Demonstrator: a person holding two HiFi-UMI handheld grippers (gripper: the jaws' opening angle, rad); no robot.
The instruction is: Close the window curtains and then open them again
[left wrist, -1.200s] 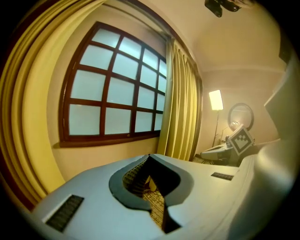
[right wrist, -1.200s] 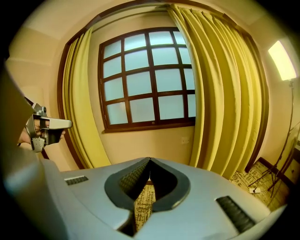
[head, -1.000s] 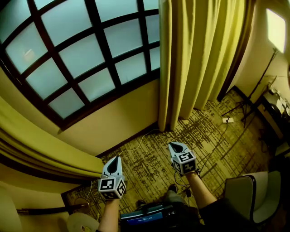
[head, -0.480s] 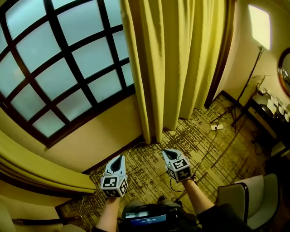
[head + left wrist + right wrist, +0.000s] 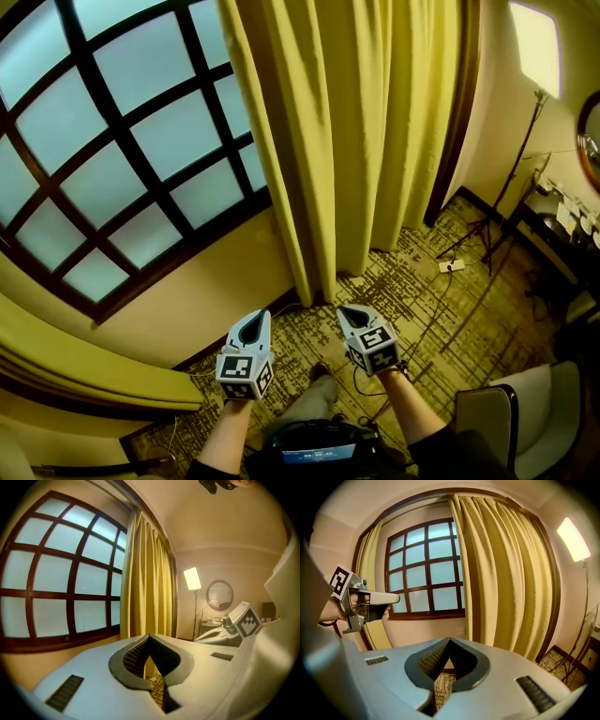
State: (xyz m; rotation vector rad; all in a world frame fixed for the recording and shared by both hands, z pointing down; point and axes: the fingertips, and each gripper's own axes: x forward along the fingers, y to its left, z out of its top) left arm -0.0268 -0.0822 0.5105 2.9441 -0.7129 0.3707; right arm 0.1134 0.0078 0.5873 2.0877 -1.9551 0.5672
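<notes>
The right-hand yellow curtain (image 5: 356, 141) hangs gathered beside the dark-framed grid window (image 5: 122, 141), whose panes are uncovered. The left-hand curtain (image 5: 75, 366) is bunched at the lower left. My left gripper (image 5: 255, 321) and right gripper (image 5: 350, 311) are side by side above the patterned carpet, both pointing toward the foot of the right curtain and apart from it. Both are shut with nothing between the jaws, as the left gripper view (image 5: 149, 637) and right gripper view (image 5: 450, 640) show. The right curtain (image 5: 506, 573) fills the right gripper view's right half.
A lit floor lamp (image 5: 536, 47) stands at the far right with a tripod stand (image 5: 487, 234) and a white power strip (image 5: 451, 265) on the carpet. A chair (image 5: 525, 412) is at the lower right. A round mirror (image 5: 219, 595) hangs on the side wall.
The right curtain has come closer and toward the middle of the head view. Both grippers have moved toward it, the left one more, and both stayed shut.
</notes>
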